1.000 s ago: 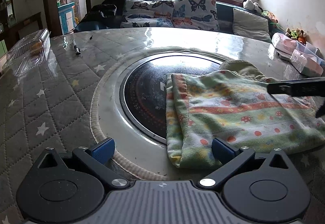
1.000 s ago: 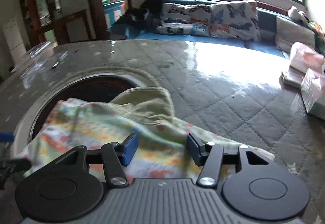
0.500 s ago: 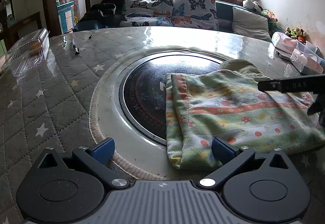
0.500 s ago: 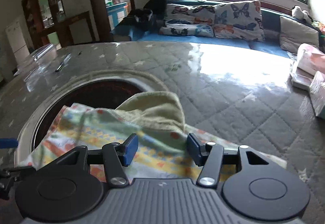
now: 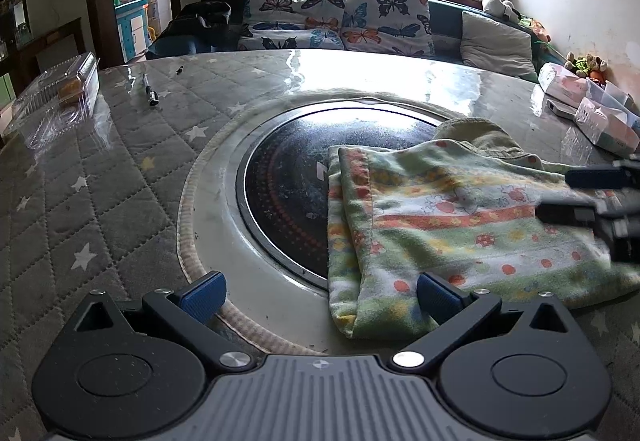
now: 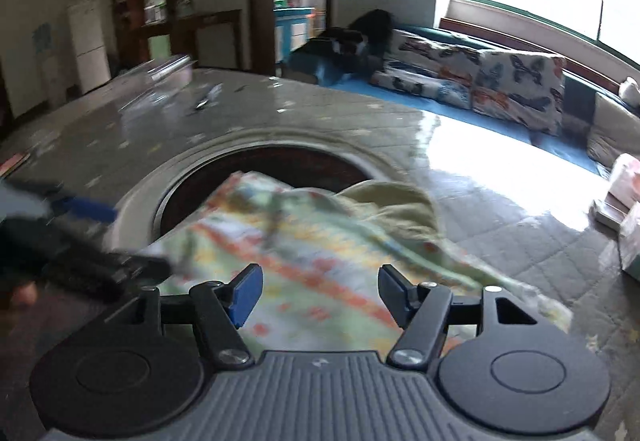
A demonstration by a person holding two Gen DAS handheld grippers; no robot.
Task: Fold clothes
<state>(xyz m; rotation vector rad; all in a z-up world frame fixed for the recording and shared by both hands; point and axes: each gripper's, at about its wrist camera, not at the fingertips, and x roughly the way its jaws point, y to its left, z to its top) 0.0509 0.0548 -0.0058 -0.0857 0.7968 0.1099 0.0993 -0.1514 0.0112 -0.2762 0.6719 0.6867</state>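
Each handheld gripper had a ribbed grey body, two round black housings with recessed discs, and angular black linkage arms fixed with silver screws. The left gripper (image 5: 320,291) and right gripper (image 6: 320,293) both carried ridged blue finger pads (image 5: 204,291).

Right claw (image 5: 560,197) cut by frame edge; towel (image 6: 304,265) motion-blurred.

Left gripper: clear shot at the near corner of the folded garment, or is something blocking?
Probably yes. The left gripper is open, and the folded garment has its near corner lying by the right-hand finger with nothing between. The right gripper is over the far side.
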